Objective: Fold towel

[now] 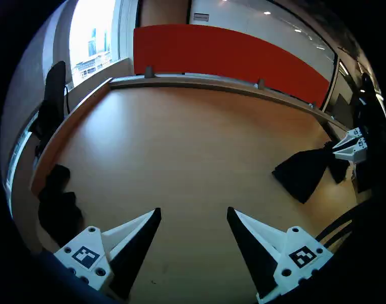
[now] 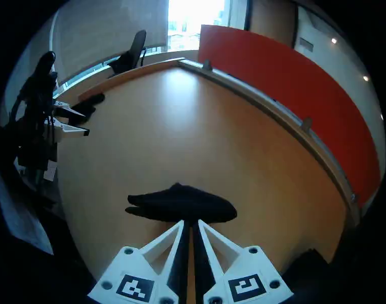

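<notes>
- Black cloth, the towel (image 2: 183, 202), is seen bunched on the right part of the wooden table (image 2: 193, 131).
- The near edge of the towel is pinched by the right gripper (image 2: 191, 223), whose fingers are almost together.
- The left gripper (image 1: 193, 210) is held over bare wood, well apart from the towel, with its fingers spread wide.
- A second dark cloth (image 1: 56, 202) is seen at the left edge of the table.
- A red partition (image 1: 228, 55) is placed along the far side.
</notes>
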Demonstrator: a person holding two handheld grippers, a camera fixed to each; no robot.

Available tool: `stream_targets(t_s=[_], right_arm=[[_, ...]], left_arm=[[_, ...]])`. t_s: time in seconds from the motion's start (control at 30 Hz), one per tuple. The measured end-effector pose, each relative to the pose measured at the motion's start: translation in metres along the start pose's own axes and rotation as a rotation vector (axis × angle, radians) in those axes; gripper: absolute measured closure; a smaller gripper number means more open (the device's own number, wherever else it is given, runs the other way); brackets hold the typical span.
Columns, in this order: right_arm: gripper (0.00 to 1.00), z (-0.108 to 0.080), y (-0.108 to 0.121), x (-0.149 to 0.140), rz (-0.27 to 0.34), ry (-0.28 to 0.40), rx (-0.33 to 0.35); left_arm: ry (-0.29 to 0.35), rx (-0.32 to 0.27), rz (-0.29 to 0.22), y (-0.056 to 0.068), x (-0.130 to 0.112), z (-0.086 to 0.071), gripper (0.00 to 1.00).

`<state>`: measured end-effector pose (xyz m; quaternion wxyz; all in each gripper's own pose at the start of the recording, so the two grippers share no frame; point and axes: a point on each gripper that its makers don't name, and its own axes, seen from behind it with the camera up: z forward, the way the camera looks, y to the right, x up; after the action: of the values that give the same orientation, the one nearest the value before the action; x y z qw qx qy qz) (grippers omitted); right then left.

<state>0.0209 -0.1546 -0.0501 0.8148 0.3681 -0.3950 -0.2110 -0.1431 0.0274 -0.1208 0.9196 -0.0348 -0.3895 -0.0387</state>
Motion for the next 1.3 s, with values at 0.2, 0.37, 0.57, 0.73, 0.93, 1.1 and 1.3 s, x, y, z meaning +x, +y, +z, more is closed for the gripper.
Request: stream_targets(t_s=[0.2, 0.37, 0.57, 0.73, 0.93, 1.1, 1.3], right_arm=[[0.96, -0.018, 0.017, 0.017, 0.002, 0.030, -0.022], [0.96, -0.033, 0.040, 0.024, 0.010, 0.048, -0.048], [0.96, -0.053, 0.072, 0.025, 0.015, 0.057, -0.084], [0.96, -0.069, 0.100, 0.023, 0.033, 0.059, -0.103], [0.96, -0.084, 0.142, 0.016, 0.076, 0.059, -0.128], [0.96, -0.095, 0.181, 0.005, 0.095, 0.041, -0.167], [0.96, -0.106, 0.224, -0.008, 0.109, 0.009, -0.214]], left_arm=[[0.013, 0.001, 0.002, -0.001, 0.003, -0.003, 0.03], [0.024, 0.005, 0.005, -0.002, 0.005, -0.004, 0.03], [0.031, 0.013, 0.013, -0.001, 0.006, -0.006, 0.03], [0.033, 0.018, 0.020, 0.001, 0.007, -0.006, 0.03], [0.033, 0.027, 0.026, 0.004, 0.008, -0.006, 0.03], [0.031, 0.039, 0.026, 0.005, 0.009, -0.006, 0.03], [0.027, 0.046, 0.016, 0.008, 0.009, -0.007, 0.03]])
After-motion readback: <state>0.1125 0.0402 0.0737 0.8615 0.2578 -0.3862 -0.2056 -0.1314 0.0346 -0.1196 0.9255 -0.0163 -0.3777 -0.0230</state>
